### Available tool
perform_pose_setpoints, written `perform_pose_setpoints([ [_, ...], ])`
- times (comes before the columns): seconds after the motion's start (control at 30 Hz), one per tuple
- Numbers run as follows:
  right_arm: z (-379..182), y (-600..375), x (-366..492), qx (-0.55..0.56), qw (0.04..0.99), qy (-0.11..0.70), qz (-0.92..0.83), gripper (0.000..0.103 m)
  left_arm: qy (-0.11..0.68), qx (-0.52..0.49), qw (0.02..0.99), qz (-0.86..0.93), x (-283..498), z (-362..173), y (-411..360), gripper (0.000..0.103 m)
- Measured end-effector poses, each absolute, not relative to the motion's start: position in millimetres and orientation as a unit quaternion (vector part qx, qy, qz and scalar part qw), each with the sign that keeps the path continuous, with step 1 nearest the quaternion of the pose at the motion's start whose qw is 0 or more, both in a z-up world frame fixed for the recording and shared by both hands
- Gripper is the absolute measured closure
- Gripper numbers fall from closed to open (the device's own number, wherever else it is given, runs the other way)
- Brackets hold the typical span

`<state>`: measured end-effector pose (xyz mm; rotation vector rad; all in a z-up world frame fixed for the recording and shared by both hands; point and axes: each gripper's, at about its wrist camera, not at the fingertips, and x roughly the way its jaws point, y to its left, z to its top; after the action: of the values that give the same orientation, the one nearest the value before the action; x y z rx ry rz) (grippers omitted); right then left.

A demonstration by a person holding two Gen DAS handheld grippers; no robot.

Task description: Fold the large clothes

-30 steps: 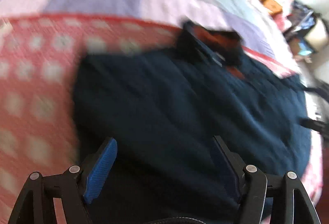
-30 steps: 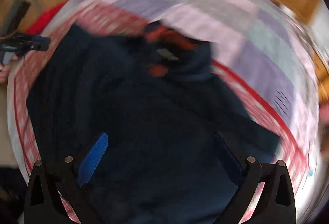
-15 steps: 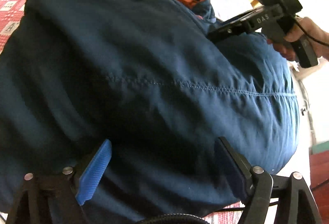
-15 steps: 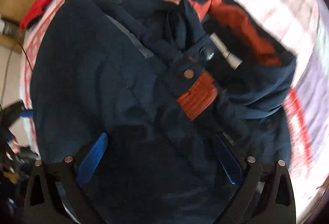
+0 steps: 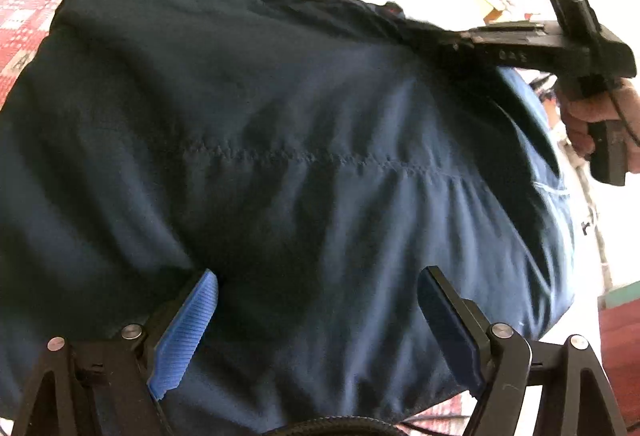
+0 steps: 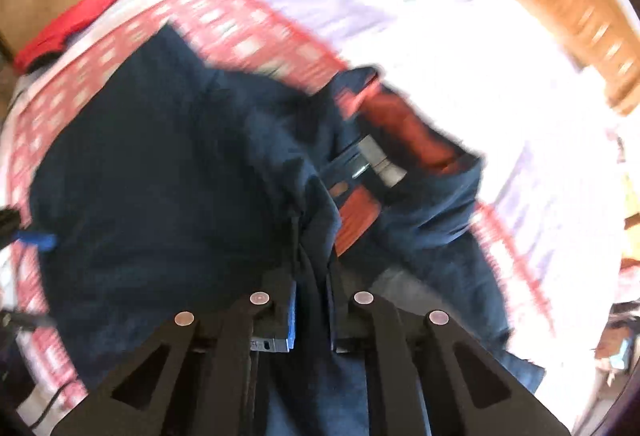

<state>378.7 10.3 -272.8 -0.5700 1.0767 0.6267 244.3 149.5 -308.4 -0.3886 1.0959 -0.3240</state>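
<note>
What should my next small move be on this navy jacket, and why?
Probably close the left gripper on the cloth under it. The right gripper is closing with a ridge of the navy jacket between its pads, while the left's jaws stand open over flat fabric, so only one side is gripped for a lift or fold.

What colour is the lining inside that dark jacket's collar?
Orange-red lining inside the navy jacket; the right wrist view shows it best.

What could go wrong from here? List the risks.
1. The right gripper jaws are closing on a thin pinch of the dark navy padded jacket; it may slip free.
2. The left gripper is open with nothing gripped, so a lift could drag the jacket lopsided across the red-and-white patterned bedspread.
</note>
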Motion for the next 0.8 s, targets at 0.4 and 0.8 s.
perform_pose_setpoints([
  [0.4, -297, -5, 440, -0.212, 0.799, 0.520, 0.214, 0.103, 0.493, -0.132, 0.849, -0.134, 317, -323, 131, 0.014],
  [0.8, -309, -49, 267, -0.075, 0.800, 0.567, 0.181, 0.097, 0.472, -0.108, 0.866, -0.122, 347, -343, 115, 0.003],
])
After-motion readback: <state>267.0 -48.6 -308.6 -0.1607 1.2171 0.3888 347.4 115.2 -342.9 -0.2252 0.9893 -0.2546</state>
